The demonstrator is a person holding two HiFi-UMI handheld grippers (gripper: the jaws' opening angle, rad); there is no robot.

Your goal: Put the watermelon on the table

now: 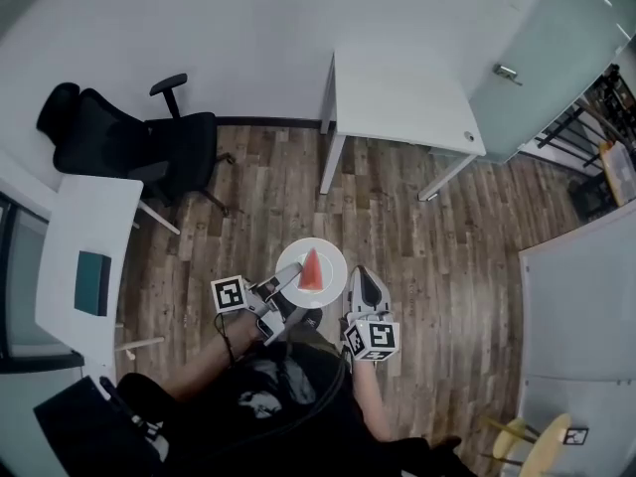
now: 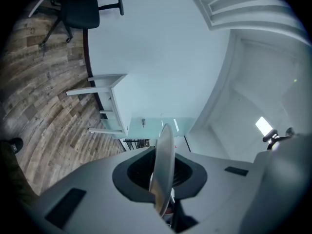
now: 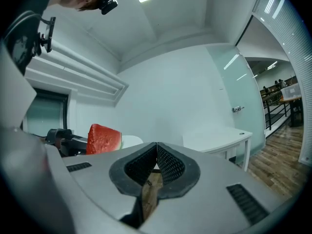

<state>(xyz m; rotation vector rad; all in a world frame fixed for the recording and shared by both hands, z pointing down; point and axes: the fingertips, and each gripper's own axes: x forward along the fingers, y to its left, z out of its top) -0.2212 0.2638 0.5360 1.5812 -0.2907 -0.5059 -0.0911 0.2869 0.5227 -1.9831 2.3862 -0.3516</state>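
A red watermelon slice [image 1: 312, 268] lies on a round white plate [image 1: 331, 258] held above the wooden floor in front of the person. My left gripper [image 1: 287, 283] is shut on the plate's near-left rim; in the left gripper view the plate [image 2: 164, 165] stands edge-on between the jaws. My right gripper [image 1: 364, 276] hangs just right of the plate, shut with nothing in it. The right gripper view has the watermelon slice [image 3: 103, 138] to its left and its gripper [image 3: 156, 152] closed. The white table [image 1: 397, 102] stands farther ahead by the wall.
A black office chair [image 1: 129, 142] stands at the far left. A white desk [image 1: 70, 237] with a teal book [image 1: 92, 282] runs along the left. A glass door [image 1: 542, 58] is at the right of the table, and a yellow chair [image 1: 542, 447] sits bottom right.
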